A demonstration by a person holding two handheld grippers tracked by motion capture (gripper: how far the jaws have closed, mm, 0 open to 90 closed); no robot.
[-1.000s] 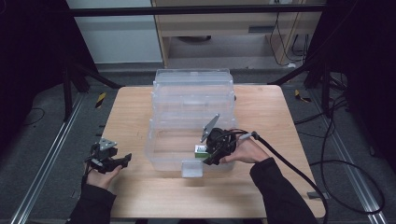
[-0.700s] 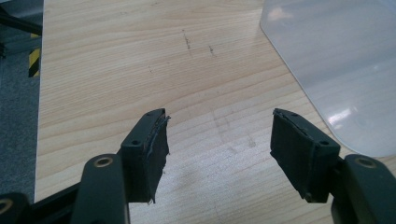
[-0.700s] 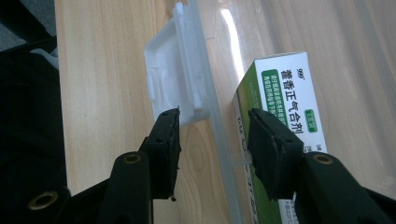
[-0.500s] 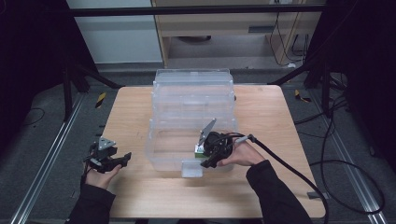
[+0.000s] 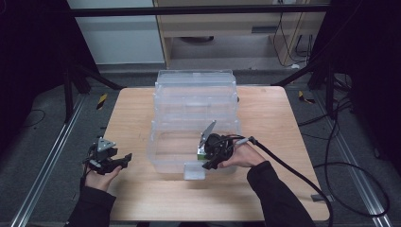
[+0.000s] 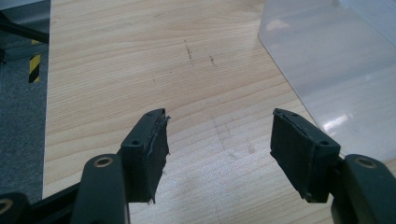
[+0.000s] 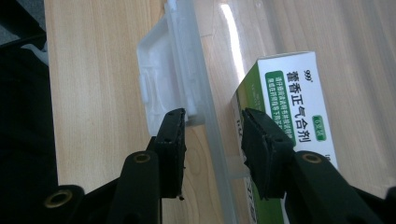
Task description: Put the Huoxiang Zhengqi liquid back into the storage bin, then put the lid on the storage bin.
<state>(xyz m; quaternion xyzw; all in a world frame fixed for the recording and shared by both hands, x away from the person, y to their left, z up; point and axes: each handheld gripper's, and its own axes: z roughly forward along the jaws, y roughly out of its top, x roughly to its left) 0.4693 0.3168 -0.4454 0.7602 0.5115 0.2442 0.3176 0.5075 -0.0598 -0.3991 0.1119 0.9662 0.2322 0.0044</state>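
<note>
A clear plastic bin (image 5: 194, 109) with its lid raised at the back stands mid-table. My right gripper (image 5: 209, 161) is at the bin's front wall. In the right gripper view its open jaws (image 7: 212, 123) straddle that wall (image 7: 210, 93): one jaw is outside by the white latch (image 7: 159, 93), the other inside against a green-and-white medicine box (image 7: 289, 93). The medicine box (image 5: 201, 151) sits inside the bin at the front. My left gripper (image 5: 124, 160) hovers open and holds nothing near the table's front left, its jaws (image 6: 219, 126) over bare wood.
The bin's clear corner (image 6: 327, 70) lies ahead and to the right of the left gripper. A black cable (image 5: 293, 175) trails from the right gripper across the table's right side. A cabinet (image 5: 227, 28) stands beyond the far edge.
The right gripper has shifted slightly toward the person and down to the bin's front wall. The left gripper has stayed in place.
</note>
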